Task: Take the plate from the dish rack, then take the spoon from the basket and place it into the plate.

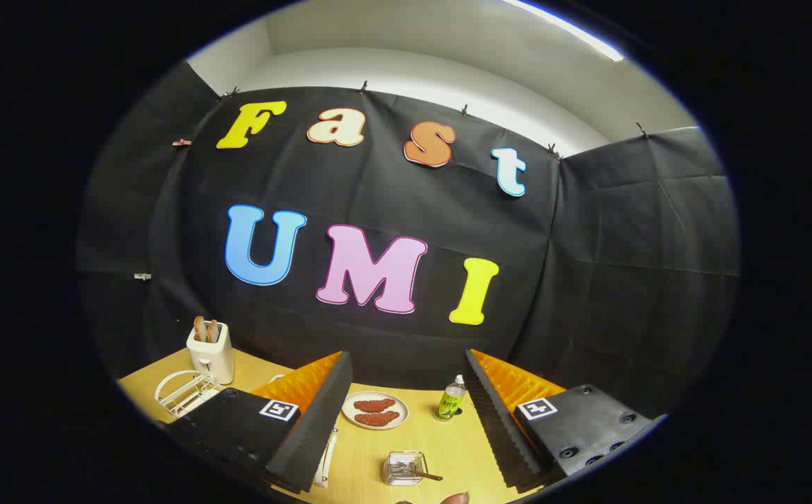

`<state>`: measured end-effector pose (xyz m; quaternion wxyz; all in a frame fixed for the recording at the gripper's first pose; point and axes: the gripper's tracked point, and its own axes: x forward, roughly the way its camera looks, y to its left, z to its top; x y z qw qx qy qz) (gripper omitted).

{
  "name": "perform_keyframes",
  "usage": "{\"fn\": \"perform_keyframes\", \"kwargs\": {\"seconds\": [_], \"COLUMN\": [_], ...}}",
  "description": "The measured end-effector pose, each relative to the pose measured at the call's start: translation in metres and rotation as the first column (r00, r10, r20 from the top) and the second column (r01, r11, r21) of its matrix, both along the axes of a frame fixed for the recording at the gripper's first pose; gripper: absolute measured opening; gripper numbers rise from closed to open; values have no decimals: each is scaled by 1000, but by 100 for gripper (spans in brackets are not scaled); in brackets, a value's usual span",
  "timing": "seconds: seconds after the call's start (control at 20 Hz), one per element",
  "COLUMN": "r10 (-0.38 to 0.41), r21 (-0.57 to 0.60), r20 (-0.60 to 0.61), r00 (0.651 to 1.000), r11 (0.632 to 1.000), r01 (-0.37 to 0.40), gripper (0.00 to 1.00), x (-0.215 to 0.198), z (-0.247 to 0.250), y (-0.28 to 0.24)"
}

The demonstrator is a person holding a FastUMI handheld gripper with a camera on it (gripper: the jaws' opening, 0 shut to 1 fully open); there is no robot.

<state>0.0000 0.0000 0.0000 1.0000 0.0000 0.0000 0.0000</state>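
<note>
Wooden table (378, 455) lies under your gripper (406, 420), and its 2 fingers stand wide apart with nothing held between them. You hold it high and tipped up, so the things you need sit low, below and around the fingers. The dish rack (182, 392) is a white wire one, off to the left of the left finger, next to a white toaster (211, 353). I can see a bit of something white in the rack, but I cannot tell if it is the plate. So the first move is down and to the left. The basket (404, 467) is a small clear one, right between the fingers and close to you, and the spoon (425, 475) lies in it with its dark handle sticking out to the right. Beyond the basket sits 1 small plate with food (375, 410), holding 2 brown pieces, and just right of it stands 1 green bottle (451, 399). Count them: 1 rack, 1 basket, 1 spoon, 1 toaster with 2 slices in it, 1 bottle. A white thing (327, 458) peeks out by the left finger, too hidden to name.
</note>
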Motion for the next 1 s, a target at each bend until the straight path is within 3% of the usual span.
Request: {"fn": "perform_keyframes", "kwargs": {"seconds": [0.8, 1.0], "r10": [24, 60], "r21": [-30, -25], "r20": [-6, -58], "r00": [1000, 997], "r11": [999, 998], "r01": [-24, -61], "gripper": [97, 97], "x": [-4, 1], "z": [-1, -16], "y": [18, 32]}}
